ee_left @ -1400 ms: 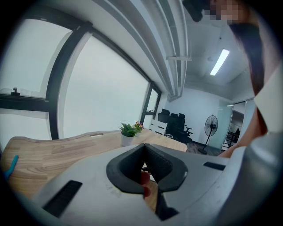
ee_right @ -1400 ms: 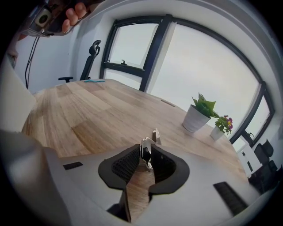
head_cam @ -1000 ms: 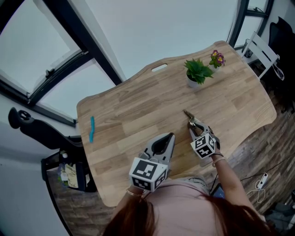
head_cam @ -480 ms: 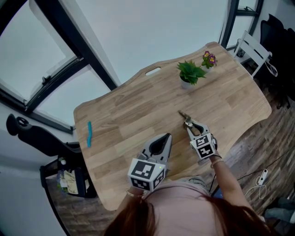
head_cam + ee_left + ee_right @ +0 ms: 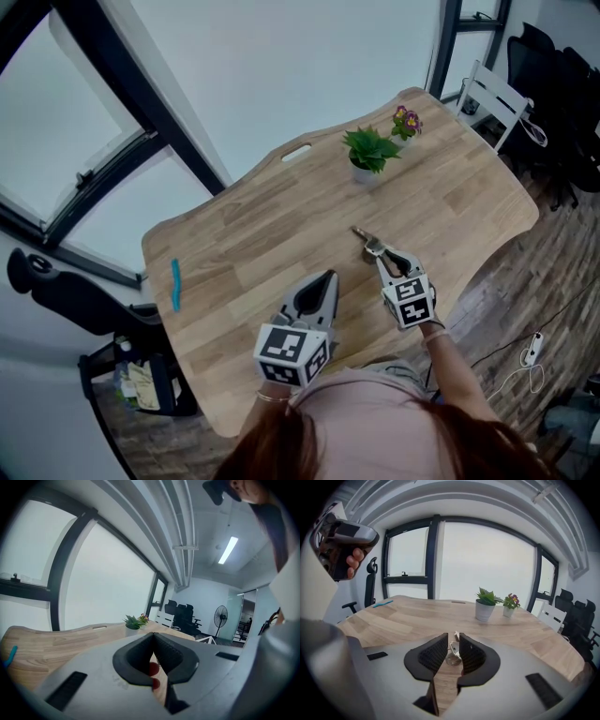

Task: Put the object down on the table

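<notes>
A small metal object [image 5: 365,238] lies flat on the wooden table [image 5: 253,234], and its near end reaches in between the tips of my right gripper [image 5: 382,257]. In the right gripper view the object [image 5: 452,653] shows in the narrow gap of the right gripper [image 5: 452,642]. Those jaws are closing, and the pads do not visibly press on it. My left gripper [image 5: 325,278] hovers over the table's near part, left of the right one. The left gripper [image 5: 153,637] has its tips together and holds nothing.
A green potted plant [image 5: 367,154] and a small flowering pot [image 5: 405,123] stand at the far edge. A blue pen-like thing [image 5: 174,284] lies at the table's left end. A white chair [image 5: 494,97] stands at the far right and a black office chair [image 5: 56,281] at the left.
The head view has drifted, so the table sits further left and higher in the frame. Both grippers stay about where they were, the right one still at the metal object.
</notes>
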A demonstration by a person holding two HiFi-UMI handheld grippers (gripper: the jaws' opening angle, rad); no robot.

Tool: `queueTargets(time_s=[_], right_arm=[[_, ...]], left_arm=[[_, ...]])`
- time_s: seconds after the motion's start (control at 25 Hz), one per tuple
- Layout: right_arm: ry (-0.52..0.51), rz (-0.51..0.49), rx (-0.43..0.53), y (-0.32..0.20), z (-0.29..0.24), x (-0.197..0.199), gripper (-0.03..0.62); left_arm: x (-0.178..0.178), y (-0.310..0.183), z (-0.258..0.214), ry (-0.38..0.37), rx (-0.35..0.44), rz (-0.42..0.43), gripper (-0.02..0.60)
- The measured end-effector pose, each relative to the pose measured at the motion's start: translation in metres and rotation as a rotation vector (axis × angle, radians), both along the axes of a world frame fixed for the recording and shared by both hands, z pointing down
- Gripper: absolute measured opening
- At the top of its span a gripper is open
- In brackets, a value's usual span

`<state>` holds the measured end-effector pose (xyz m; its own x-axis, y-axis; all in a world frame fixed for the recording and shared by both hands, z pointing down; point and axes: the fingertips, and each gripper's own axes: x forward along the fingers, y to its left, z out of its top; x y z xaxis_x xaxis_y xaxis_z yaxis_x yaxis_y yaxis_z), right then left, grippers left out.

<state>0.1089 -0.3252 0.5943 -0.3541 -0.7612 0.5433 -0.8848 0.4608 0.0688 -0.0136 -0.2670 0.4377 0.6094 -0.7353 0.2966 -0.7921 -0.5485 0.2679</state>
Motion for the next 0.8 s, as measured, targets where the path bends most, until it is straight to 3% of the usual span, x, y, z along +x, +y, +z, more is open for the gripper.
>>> queueTargets(time_s=[0.8], right_arm=[[-0.092,0.165,0.139,0.038,-0.064,0.011,0.015]], left_arm=[[-0.002,0.020,-0.008,0.010,0.032,0.046,0.002]])
